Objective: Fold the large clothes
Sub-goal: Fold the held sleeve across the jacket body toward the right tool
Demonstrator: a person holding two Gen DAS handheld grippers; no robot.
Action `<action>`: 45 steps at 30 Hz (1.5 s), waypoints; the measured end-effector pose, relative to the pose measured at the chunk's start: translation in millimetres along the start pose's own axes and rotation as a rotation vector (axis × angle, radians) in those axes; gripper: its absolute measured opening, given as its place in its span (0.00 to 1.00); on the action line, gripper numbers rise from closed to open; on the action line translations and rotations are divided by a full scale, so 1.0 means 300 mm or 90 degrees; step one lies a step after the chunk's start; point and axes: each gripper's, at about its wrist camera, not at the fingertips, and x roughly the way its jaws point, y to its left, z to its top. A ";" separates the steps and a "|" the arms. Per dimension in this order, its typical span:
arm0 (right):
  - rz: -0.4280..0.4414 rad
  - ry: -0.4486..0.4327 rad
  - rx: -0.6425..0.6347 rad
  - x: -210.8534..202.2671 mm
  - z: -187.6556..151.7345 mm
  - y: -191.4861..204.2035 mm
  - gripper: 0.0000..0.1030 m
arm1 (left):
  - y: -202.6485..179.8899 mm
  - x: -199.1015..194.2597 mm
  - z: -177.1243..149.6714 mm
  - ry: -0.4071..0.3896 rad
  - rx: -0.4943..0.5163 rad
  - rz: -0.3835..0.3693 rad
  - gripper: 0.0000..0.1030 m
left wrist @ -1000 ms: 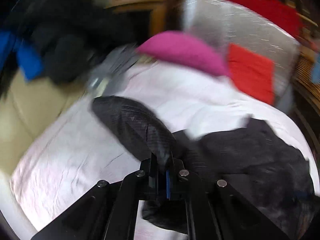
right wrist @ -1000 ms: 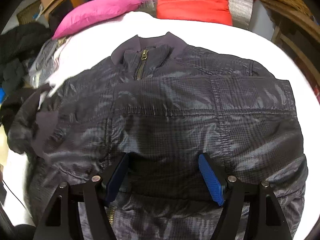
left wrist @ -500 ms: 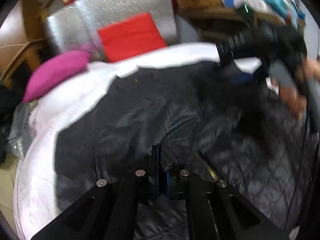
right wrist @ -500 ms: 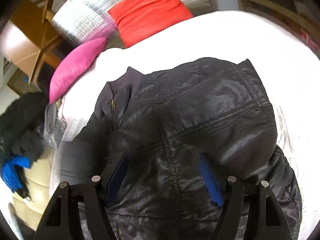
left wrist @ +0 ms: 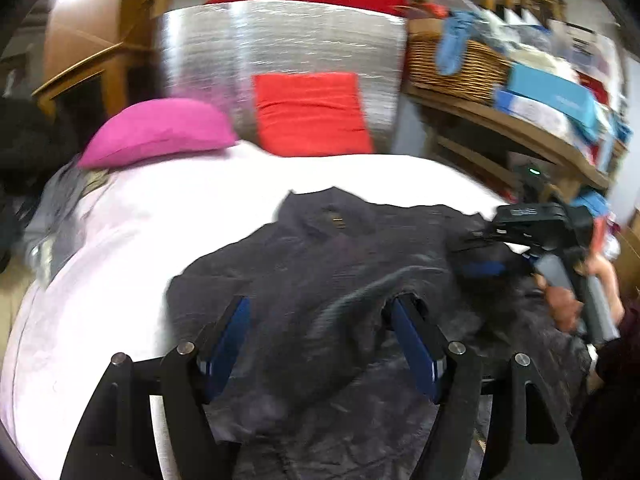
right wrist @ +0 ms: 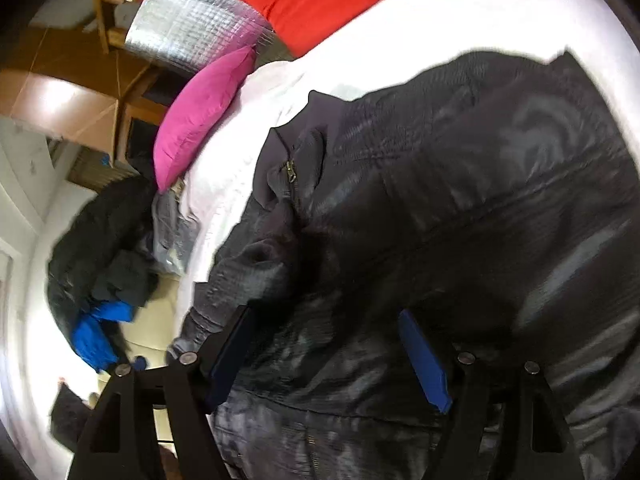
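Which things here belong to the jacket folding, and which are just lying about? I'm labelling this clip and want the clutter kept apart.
In the job:
dark jacket, spread on the white bed
left gripper, open
right gripper, open

Lying about:
pink pillow
red cushion
silver padded panel
wicker basket
heap of dark and blue clothes

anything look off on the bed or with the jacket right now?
Mostly the jacket: it lies skewed on the white bed, the sleeve end near the collar zipper bunched up rather than flat. Both tongs, left and right, are open above it, gripping nothing. No damage visible.
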 end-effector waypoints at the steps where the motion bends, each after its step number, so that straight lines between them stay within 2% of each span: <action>1: 0.021 0.005 0.019 0.015 0.001 -0.008 0.76 | 0.005 0.018 -0.003 0.004 0.002 0.022 0.72; 3: 0.040 0.012 0.036 0.037 0.001 -0.015 0.76 | 0.003 0.049 -0.011 0.018 0.010 0.063 0.72; 4: 0.049 0.012 0.041 0.047 -0.003 -0.010 0.76 | 0.007 0.045 -0.015 0.021 0.003 0.067 0.72; 7: 0.083 0.023 0.044 0.081 -0.013 0.012 0.76 | 0.028 0.052 -0.008 0.009 -0.052 0.061 0.75; 9: 0.100 0.031 0.049 0.095 -0.021 0.021 0.76 | 0.026 0.055 -0.013 0.007 -0.073 0.054 0.86; 12: 0.107 0.022 0.062 0.103 -0.023 0.021 0.76 | -0.018 0.102 -0.007 0.010 -0.086 0.026 0.86; 15: 0.120 0.016 0.078 0.094 -0.020 0.005 0.76 | -0.044 0.148 0.006 -0.001 -0.072 0.051 0.85; 16: 0.122 0.013 0.087 0.089 -0.018 -0.004 0.76 | -0.048 0.156 0.008 -0.003 -0.073 0.053 0.79; 17: 0.117 0.008 0.091 0.084 -0.016 -0.011 0.76 | -0.046 0.164 0.013 -0.003 -0.078 0.044 0.50; 18: 0.112 0.005 0.093 0.073 -0.015 -0.021 0.76 | -0.043 0.173 0.019 0.002 -0.087 0.028 0.14; 19: 0.106 -0.001 0.093 0.066 -0.013 -0.027 0.76 | -0.036 0.175 0.025 0.008 -0.103 0.014 0.05; 22: 0.110 -0.001 0.097 0.054 -0.013 -0.040 0.76 | -0.029 0.116 0.045 -0.052 -0.129 -0.003 0.05; 25: 0.101 -0.001 0.091 0.042 -0.013 -0.045 0.76 | 0.006 0.012 0.079 -0.126 -0.166 -0.063 0.05; 27: 0.098 0.000 0.089 0.041 -0.013 -0.044 0.76 | 0.048 -0.020 0.084 -0.151 -0.202 -0.072 0.05; 28: 0.098 0.000 0.090 0.040 -0.015 -0.044 0.76 | 0.077 -0.015 0.078 -0.147 -0.228 -0.066 0.08; 29: 0.096 0.000 0.091 0.041 -0.016 -0.046 0.76 | 0.110 0.015 0.068 -0.118 -0.256 -0.050 0.26; 30: 0.093 0.001 0.091 0.042 -0.017 -0.047 0.76 | 0.136 0.057 0.054 -0.073 -0.276 -0.017 0.59; 31: 0.088 0.002 0.091 0.044 -0.018 -0.048 0.76 | 0.150 0.084 0.043 -0.048 -0.286 0.004 0.66; 32: 0.085 0.002 0.091 0.046 -0.019 -0.047 0.76 | 0.165 0.119 0.021 -0.018 -0.300 0.020 0.70; 34: 0.085 0.002 0.092 0.044 -0.019 -0.045 0.76 | 0.156 0.148 0.009 0.016 -0.297 0.027 0.70; 36: 0.088 0.001 0.094 0.042 -0.020 -0.045 0.76 | 0.122 0.137 0.018 0.010 -0.264 0.042 0.73; 37: 0.091 0.002 0.095 0.043 -0.021 -0.045 0.76 | 0.088 0.121 0.028 -0.006 -0.228 0.064 0.76; 38: 0.094 0.004 0.097 0.045 -0.023 -0.046 0.76 | 0.073 0.110 0.033 -0.016 -0.208 0.078 0.83; 39: 0.096 0.006 0.099 0.049 -0.025 -0.046 0.76 | 0.043 0.100 0.039 -0.028 -0.183 0.092 0.85; 45: 0.108 0.021 0.126 0.059 -0.030 -0.083 0.76 | -0.042 0.136 0.040 -0.028 -0.097 0.128 0.86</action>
